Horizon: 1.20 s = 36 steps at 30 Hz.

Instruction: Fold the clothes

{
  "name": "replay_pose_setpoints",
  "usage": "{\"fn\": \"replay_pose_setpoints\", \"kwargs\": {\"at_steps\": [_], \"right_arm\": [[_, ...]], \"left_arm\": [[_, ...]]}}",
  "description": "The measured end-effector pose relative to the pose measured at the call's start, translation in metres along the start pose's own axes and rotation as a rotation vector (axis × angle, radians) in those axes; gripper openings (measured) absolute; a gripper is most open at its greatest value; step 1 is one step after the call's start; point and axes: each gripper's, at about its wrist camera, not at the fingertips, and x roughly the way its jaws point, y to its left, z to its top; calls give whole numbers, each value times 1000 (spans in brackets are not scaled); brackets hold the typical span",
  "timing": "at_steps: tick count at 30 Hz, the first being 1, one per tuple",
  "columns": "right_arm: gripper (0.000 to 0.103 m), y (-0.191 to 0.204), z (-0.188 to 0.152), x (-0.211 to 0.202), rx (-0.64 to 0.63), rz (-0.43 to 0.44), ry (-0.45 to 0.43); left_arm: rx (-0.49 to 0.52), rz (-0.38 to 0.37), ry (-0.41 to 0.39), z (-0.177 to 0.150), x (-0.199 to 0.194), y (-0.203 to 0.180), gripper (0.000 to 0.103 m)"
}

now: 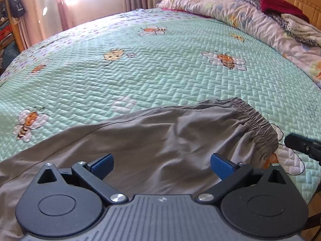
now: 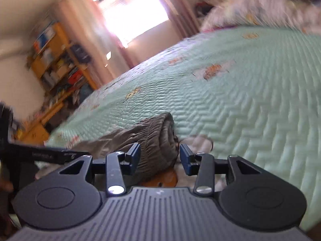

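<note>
Grey trousers [image 1: 152,144] lie crumpled along the near edge of the bed, their elastic waistband [image 1: 258,124] at the right end. My left gripper [image 1: 161,165] hovers just above the grey cloth, jaws wide open, and nothing is pinched between the blue pads [image 1: 104,163]. In the right wrist view the bunched waistband [image 2: 158,140] sits between the jaws of my right gripper [image 2: 159,156]. Those jaws stand partly open. The left pad [image 2: 134,154] is against the cloth and the right pad [image 2: 185,158] is clear of it.
A mint quilted bedspread [image 1: 160,70] with bee prints covers the bed. Pillows and a heap of clothes [image 1: 280,10] lie by the wooden headboard at the far right. Curtains and a window stand beyond the bed, and a cluttered orange shelf [image 2: 58,60] at the left.
</note>
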Motion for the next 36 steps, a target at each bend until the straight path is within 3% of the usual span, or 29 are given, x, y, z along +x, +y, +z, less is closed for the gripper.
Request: {"fn": "replay_pose_setpoints", "kwargs": {"at_steps": [3,8,12,20,22,24,25,29,33,36], "right_arm": [[48,4,1,8,-53,27,11],[48,23,-12,8,-222,-22,-3],[42,25,-18,13,-274,3,29],[42,17,-16,16,-347,80,22],[28,14,-15,17,-355,106,43],[21,9,-14,18,-360,124,67],[11,7,-12,17,-357,133,71],[8,15,-12,9,-415,132,72],[6,28,-12,-1,-498,44,35],[0,12,-12,5,-422,-15,49]], "left_arm": [[10,-6,17,2,9,-10,102],[14,6,30,4,12,-16,102],[16,7,38,5,14,-18,102],[30,23,61,6,23,-20,102],[34,29,64,6,24,-21,102],[36,31,68,7,26,-21,102],[37,31,69,7,27,-22,102],[51,40,66,10,28,-26,102],[55,42,57,12,24,-28,102],[64,41,60,13,23,-31,102]]}}
